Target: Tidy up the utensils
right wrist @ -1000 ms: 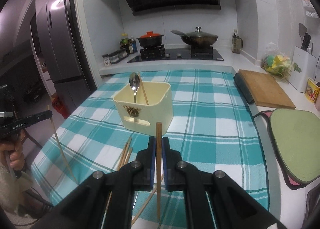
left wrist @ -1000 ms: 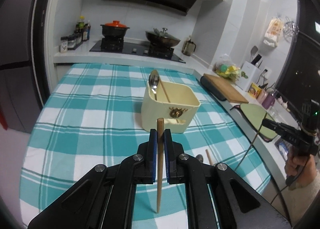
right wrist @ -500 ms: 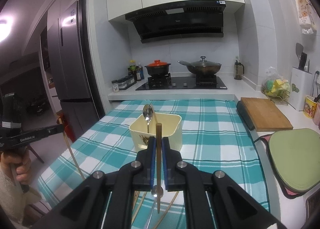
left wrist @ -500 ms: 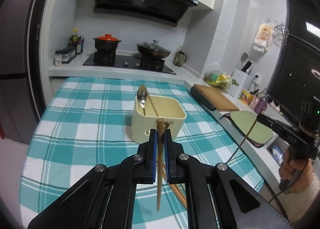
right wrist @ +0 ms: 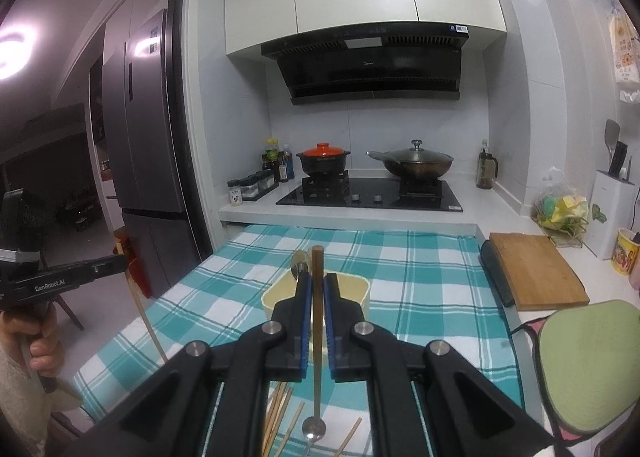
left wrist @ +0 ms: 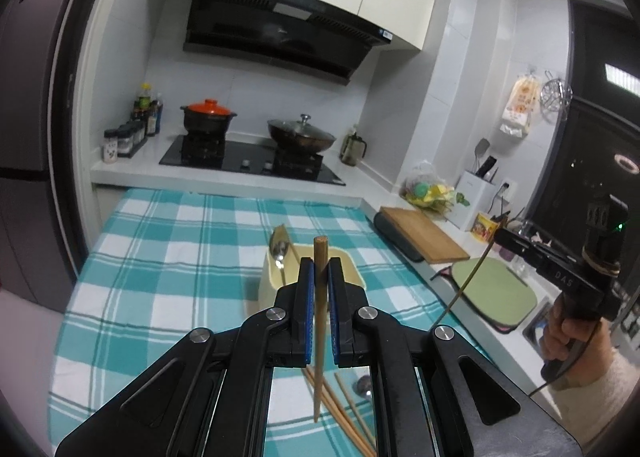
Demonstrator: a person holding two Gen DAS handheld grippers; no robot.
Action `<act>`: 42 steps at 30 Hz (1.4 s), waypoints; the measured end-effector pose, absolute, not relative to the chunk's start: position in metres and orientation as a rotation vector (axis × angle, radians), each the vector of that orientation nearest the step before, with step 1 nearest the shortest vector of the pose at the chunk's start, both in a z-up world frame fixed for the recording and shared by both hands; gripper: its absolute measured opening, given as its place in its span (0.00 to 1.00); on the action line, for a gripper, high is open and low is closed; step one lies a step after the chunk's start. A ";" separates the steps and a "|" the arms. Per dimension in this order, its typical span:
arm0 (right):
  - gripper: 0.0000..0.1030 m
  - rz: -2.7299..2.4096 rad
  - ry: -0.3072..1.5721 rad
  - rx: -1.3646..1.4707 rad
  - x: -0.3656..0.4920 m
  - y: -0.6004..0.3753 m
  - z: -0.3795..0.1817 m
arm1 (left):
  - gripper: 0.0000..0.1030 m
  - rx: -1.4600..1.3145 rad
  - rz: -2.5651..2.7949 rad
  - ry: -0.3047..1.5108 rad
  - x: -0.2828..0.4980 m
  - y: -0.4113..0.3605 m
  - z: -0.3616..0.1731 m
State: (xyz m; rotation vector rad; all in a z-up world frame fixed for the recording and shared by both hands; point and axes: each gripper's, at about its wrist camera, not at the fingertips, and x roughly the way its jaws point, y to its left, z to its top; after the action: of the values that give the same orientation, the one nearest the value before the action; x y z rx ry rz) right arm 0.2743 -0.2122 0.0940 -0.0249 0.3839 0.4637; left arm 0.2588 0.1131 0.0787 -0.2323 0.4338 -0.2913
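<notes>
In the left wrist view my left gripper [left wrist: 320,271] is shut on a wooden chopstick [left wrist: 319,357] that stands upright between the blue pads, above the checked cloth. Behind it sits the cream utensil holder [left wrist: 352,275] with a metal spoon [left wrist: 280,251] leaning inside. My right gripper [right wrist: 317,283] is likewise shut on an upright chopstick [right wrist: 317,353], in front of the holder [right wrist: 354,289]. Loose chopsticks [right wrist: 276,415] and a spoon [right wrist: 314,427] lie on the cloth beneath. Each gripper also shows in the other's view, the right gripper [left wrist: 560,273] at the right and the left gripper [right wrist: 64,279] at the left.
A teal checked tablecloth [right wrist: 420,269] covers the table. Beyond it is a hob with an orange-lidded pot [right wrist: 323,159] and a wok [right wrist: 414,163]. A wooden cutting board [right wrist: 536,269] and a green mat [right wrist: 588,361] lie on the right counter. A fridge [right wrist: 144,137] stands at the left.
Both grippers have risen with their chopsticks, whose tips have left the cloth. The holder sits lower in both views, and more of the wall and the hood shows.
</notes>
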 end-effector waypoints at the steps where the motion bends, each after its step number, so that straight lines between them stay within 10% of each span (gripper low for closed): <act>1: 0.06 0.461 0.372 -0.029 0.279 -0.210 0.099 | 0.05 -0.231 -0.289 0.422 0.265 0.113 0.086; 14: 0.06 0.479 0.235 -0.026 0.364 -0.181 0.147 | 0.05 -0.179 -0.239 0.282 0.370 0.090 0.149; 34: 0.06 0.522 0.686 0.008 0.498 -0.157 0.008 | 0.06 -0.142 -0.206 0.690 0.513 0.034 -0.004; 36: 0.07 0.525 0.705 0.018 0.505 -0.154 0.002 | 0.28 -0.128 -0.188 0.722 0.516 0.030 -0.008; 38: 0.28 0.505 0.702 0.020 0.507 -0.154 0.003 | 0.60 -0.136 -0.178 0.727 0.509 0.033 -0.004; 42: 0.48 0.457 0.620 0.070 0.489 -0.171 0.027 | 0.77 -0.105 -0.168 0.685 0.471 0.050 0.015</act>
State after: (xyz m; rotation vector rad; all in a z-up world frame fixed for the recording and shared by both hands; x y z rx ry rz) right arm 0.4887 -0.1706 0.0271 0.0700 0.6199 0.4573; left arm 0.4710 0.0499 0.0148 -0.1047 0.6852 -0.1682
